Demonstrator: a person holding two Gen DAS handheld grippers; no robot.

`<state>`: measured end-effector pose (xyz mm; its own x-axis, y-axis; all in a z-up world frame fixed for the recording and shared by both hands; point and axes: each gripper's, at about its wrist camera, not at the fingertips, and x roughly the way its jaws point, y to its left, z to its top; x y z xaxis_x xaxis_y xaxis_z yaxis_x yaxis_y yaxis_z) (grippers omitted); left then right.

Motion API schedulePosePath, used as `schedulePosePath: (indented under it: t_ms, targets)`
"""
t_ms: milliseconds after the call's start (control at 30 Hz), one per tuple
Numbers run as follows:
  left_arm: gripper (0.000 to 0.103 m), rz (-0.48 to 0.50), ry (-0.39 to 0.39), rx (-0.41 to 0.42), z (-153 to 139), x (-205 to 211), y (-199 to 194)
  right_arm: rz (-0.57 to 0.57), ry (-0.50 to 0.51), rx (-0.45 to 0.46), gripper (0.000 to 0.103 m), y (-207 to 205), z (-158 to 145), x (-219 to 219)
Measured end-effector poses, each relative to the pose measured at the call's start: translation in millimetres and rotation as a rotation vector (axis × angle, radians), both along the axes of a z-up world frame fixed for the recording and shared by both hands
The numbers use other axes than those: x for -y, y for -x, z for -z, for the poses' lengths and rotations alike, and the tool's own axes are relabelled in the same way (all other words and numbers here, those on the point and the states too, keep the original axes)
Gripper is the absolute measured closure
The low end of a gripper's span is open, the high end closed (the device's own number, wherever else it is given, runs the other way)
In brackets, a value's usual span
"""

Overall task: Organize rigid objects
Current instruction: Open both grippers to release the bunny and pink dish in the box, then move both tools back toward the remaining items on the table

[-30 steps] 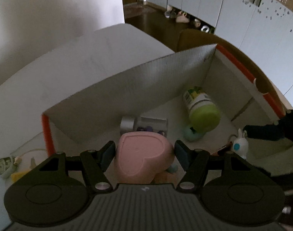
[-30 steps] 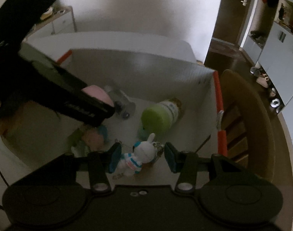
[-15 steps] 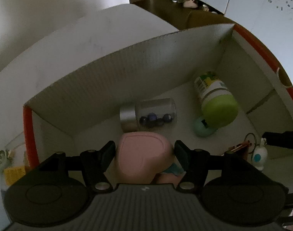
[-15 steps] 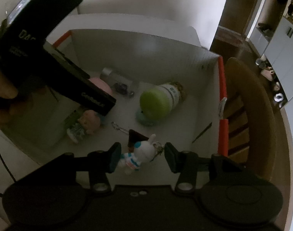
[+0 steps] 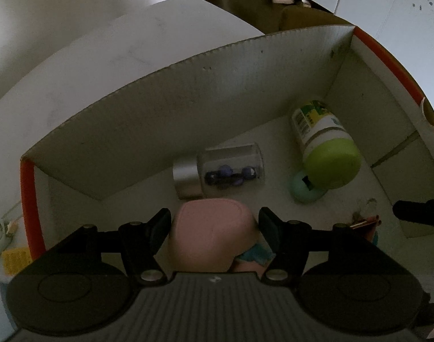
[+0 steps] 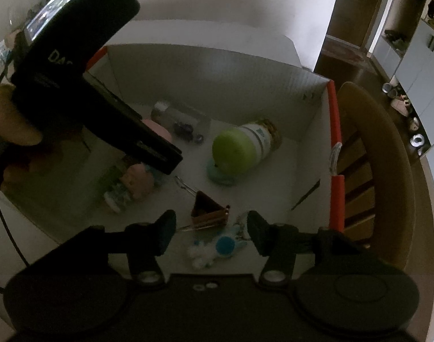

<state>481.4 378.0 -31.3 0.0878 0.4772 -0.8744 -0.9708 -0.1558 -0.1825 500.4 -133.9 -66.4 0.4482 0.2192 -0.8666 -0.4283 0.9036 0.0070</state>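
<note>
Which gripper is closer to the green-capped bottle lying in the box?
Left, though not by much. The left gripper, holding the pink heart box, sits beside the green-capped bottle; the right gripper, opening over the dropped rabbit charm, is farther back.

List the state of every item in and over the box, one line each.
Pink heart-shaped case: held between left gripper jaws.
White rabbit figure: lying on box floor, right gripper jaws opening around it.
Green-lidded bottle: on its side.
Clear bead jar: on its side.

Both wrist fisheyes angled steeply down into the box (image 5: 188, 108), close range. Shared: green-lid jar (image 5: 328, 156) (image 6: 239, 148). Right view catches left tool (image 6: 160, 154) from the side.
</note>
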Motion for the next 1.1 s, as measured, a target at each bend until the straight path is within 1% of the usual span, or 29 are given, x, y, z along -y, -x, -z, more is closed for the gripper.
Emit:
schedulePosePath:
  t_ms: [100,233,367,467,633,733,900,1000,1100]
  targets:
    - [0.035,-0.022,-0.001,0.026,-1.0,4.0,3.9,0.009,-0.013,0.008,0.040,2.2,-2.6,-0.1]
    - [0.035,-0.028,-0.022,0.041,-7.4,13.6,5.5,0.024,-0.029,0.021,0.040,5.0,-7.0,0.3]
    - [0.035,-0.020,-0.070,0.021,-20.8,27.9,3.1,0.043,-0.060,0.021,0.036,7.8,-13.1,1.6]
    - [0.035,-0.029,-0.103,0.029,-30.9,41.9,5.9,0.048,-0.071,0.035,0.033,12.6,-20.3,0.8]
    - [0.035,-0.061,-0.156,0.060,-47.0,65.0,22.9,0.056,-0.103,0.055,0.032,21.1,-35.1,-3.7]
    - [0.035,-0.072,-0.192,0.078,-53.9,82.1,36.7,0.059,-0.124,0.071,0.028,26.9,-45.2,-7.9]
    - [0.035,-0.082,-0.251,0.089,-71.5,102.4,43.4,0.076,-0.158,0.094,0.024,35.9,-59.2,-16.8]
    - [0.027,-0.084,-0.287,0.102,-76.8,109.0,41.8,0.083,-0.189,0.102,0.022,41.7,-66.0,-22.6]
    - [0.027,-0.089,-0.322,0.098,-80.4,124.4,48.5,0.095,-0.225,0.121,0.016,48.9,-73.8,-30.5]
